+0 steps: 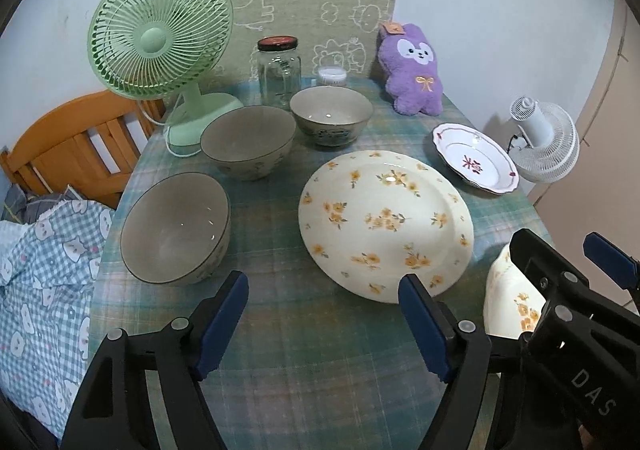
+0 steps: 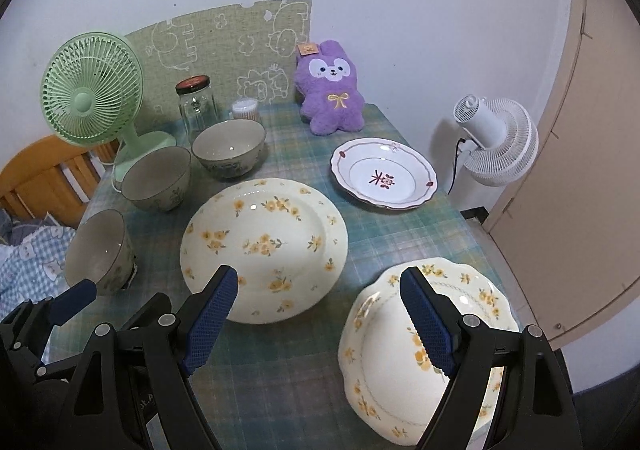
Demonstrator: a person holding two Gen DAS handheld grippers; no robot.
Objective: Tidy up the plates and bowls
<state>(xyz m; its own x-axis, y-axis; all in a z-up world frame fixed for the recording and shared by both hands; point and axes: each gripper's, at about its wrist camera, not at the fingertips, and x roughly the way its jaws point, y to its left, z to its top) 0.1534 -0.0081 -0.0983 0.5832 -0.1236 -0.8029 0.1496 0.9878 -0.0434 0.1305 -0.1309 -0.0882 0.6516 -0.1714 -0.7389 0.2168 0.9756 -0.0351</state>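
Three grey-beige bowls stand in a row on the left of the plaid table: near [image 1: 176, 230], middle [image 1: 248, 142], far [image 1: 332, 118]. A large yellow-flowered plate [image 1: 384, 222] lies in the middle, and a white plate with a red motif [image 1: 474, 158] lies at the far right. A scalloped flowered plate [image 2: 424, 350] sits near the right front edge. My left gripper [image 1: 324, 286] hovers open over the cloth between the near bowl and the large plate. My right gripper [image 2: 320, 276] hangs open between the large plate [image 2: 264, 246] and the scalloped plate, holding nothing.
At the back stand a green desk fan [image 1: 160, 38], a glass jar [image 1: 279, 70], a small swab tub [image 1: 331, 76] and a purple plush [image 1: 414, 70]. A white fan [image 2: 496, 142] and a door are off the right edge; a wooden chair [image 1: 68, 146] and bedding lie left.
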